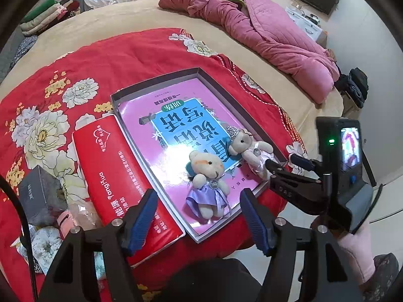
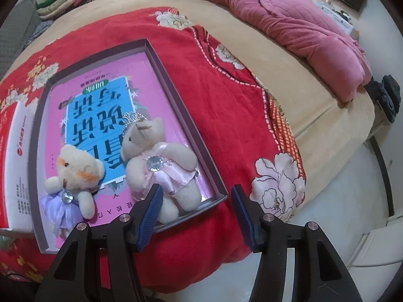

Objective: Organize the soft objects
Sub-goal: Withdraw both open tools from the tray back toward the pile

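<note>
Two small plush bears lie in a shallow grey box [image 1: 153,78] [image 2: 191,123] on top of a pink book [image 1: 181,105] [image 2: 95,80]. The bear in a purple dress [image 1: 207,183] [image 2: 73,183] lies at the box's near end. The bear in a pink dress with a crown [image 1: 249,148] [image 2: 156,161] lies beside it. My left gripper [image 1: 197,216] is open, just short of the purple bear. My right gripper [image 2: 197,214] is open at the box's near corner, its left finger over the pink bear's leg; it also shows in the left wrist view [image 1: 274,166].
The box sits on a red floral quilt [image 1: 121,58] [image 2: 226,115] on a tan bed. A red tissue pack [image 1: 121,176] lies left of the box, with a dark small box [image 1: 40,196] and wrapped items beside it. A pink blanket [image 1: 264,32] [image 2: 289,17] and folded clothes [image 1: 50,12] lie beyond.
</note>
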Demonstrator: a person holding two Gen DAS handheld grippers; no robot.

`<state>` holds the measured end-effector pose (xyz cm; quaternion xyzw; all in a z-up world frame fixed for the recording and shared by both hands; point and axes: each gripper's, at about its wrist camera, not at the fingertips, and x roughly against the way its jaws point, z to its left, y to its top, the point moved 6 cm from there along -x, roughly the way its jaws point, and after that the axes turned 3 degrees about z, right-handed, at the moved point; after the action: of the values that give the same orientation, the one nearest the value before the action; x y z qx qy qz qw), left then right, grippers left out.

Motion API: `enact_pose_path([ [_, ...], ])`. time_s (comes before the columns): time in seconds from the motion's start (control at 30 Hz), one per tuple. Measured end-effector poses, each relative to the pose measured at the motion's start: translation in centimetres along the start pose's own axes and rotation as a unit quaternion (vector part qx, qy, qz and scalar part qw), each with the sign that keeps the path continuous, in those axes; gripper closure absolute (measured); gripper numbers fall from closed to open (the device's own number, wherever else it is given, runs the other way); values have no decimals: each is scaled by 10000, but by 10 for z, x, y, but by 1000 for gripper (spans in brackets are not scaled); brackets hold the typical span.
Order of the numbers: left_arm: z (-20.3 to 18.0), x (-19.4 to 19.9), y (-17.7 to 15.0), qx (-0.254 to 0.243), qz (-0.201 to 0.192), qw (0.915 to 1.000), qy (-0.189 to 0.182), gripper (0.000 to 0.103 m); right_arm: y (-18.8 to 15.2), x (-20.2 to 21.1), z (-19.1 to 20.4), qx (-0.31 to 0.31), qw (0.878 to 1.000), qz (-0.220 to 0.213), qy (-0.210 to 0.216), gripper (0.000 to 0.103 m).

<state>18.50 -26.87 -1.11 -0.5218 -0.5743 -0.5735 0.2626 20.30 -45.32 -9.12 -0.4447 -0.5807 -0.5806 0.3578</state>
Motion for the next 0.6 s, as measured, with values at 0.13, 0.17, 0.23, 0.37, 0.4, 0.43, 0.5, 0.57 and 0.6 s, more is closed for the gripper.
enact_pose_path([
  [0.13, 1, 3, -1, 3, -29, 10000, -23, 33, 3, 24, -2, -116, 9997, -228, -29, 36],
  [0.17, 1, 4, -1, 9, -38, 10000, -27, 33, 4, 30, -3, -159, 9994, -295, -5, 35],
  [0.23, 2, 6, -2, 9, -57, 10000, -21, 32, 6, 45, -3, -258, 9987, -430, 73, 34],
  [0.37, 3, 12, -4, 16, -91, 10000, 12, 20, 8, 69, 1, -289, 9975, -634, 87, 30],
  [0.4, 4, 14, -5, 15, -114, 9999, 16, 20, 9, 75, 2, -291, 9971, -698, 66, 30],
  [0.43, 4, 16, -5, 12, -131, 9999, 23, 20, 9, 82, 3, -272, 9966, -773, -4, 30],
  [0.5, 5, 21, -6, 15, -174, 9998, 74, 19, 8, 93, 4, -259, 9955, -905, -69, 30],
  [0.57, 7, 26, -6, 16, -219, 9997, 125, 19, 7, 101, 4, -285, 9945, -1001, -61, 30],
  [0.6, 7, 28, -6, 18, -231, 9996, 130, 19, 7, 106, 4, -316, 9939, -1051, -42, 29],
])
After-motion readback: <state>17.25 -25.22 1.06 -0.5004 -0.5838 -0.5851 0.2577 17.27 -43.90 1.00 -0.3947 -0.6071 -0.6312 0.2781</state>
